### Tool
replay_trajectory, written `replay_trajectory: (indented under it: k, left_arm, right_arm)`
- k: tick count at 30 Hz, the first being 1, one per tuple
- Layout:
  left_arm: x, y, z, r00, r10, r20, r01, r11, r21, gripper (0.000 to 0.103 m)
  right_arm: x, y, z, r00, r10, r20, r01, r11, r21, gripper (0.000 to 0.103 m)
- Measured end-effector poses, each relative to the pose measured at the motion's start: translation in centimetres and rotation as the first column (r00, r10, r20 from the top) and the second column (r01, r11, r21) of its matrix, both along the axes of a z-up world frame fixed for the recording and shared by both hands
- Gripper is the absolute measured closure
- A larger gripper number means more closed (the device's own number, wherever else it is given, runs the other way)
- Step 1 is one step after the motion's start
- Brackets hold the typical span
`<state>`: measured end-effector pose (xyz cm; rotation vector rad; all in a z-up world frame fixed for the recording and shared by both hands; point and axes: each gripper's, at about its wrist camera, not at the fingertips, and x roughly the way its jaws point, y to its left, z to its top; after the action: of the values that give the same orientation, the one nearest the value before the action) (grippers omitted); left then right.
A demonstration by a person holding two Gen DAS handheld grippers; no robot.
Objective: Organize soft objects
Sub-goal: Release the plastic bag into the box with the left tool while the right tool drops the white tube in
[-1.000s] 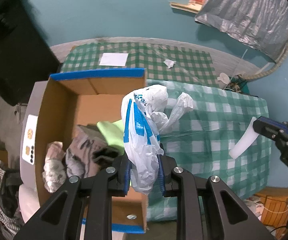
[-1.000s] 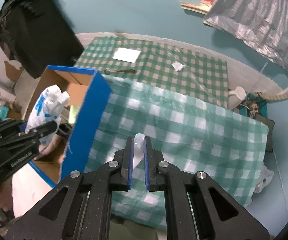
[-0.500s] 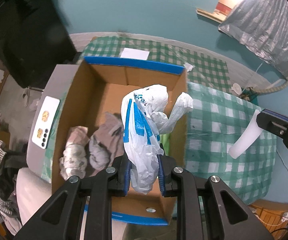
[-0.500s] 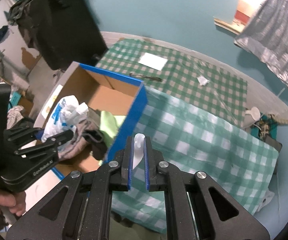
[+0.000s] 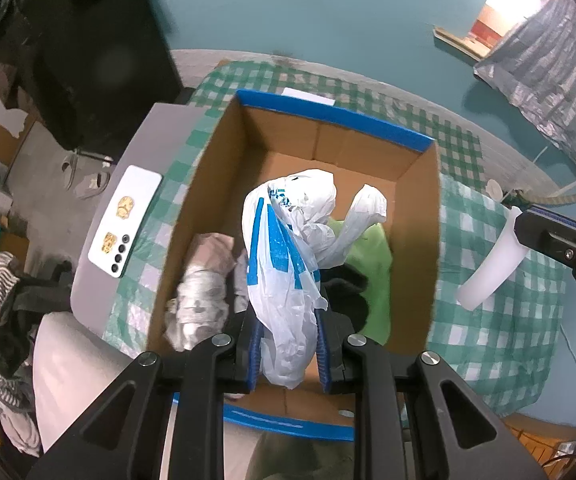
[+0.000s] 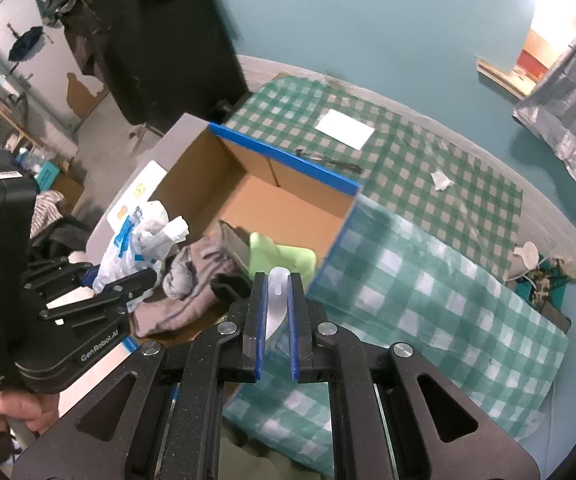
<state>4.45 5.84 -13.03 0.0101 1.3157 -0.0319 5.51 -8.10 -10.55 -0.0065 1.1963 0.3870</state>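
**Spotter:** What are the tools doing on your feeds?

**Operator:** I'm seeing the left tool clamping a white plastic bag with blue print; the lettering is too crumpled to read. The bag is hanging over the open cardboard box, roughly at its centre, with the knotted handles poking up toward 1 o'clock.

**Spotter:** And the right one?

**Operator:** The right tool is pinching a thin white plastic piece between its blue pads, jaws nearly together. In the left view that piece is sticking out at 3 o'clock, over the green checked cloth covering the bench.

**Spotter:** What's lying in the box?

**Operator:** I'm looking at a grey-pink bundle of fabric toward 9 o'clock, a lime green cloth toward 3 o'clock, and something dark between them that I can't identify. The box rim is carrying blue tape.

**Spotter:** Any writing?

**Operator:** I'm reading "GenRobot.AI" on the left tool's body in the right view. A white phone is lying back-up at 9 o'clock outside the box, and a white sheet of paper is sitting on the bench at 12 o'clock beyond it.
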Motion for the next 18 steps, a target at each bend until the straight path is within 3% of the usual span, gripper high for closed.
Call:
replay_trajectory:
  k: [12,18]
  left_arm:
    - [0.4,1.6,-1.3,0.999,-0.006,-0.036,0.006,1.0,0.006,0.08]
    - [0.6,2.0,-1.3,0.999,-0.014,-0.03,0.014,1.0,0.001,0.072]
  right_arm:
    - [1.1,3.5,-2.4,0.998,0.045,-0.046,-0.046,0.999,-0.021,0.096]
    - [1.5,4.3,-2.8,0.997,0.051,-0.054,-0.053,0.998,-0.04,0.087]
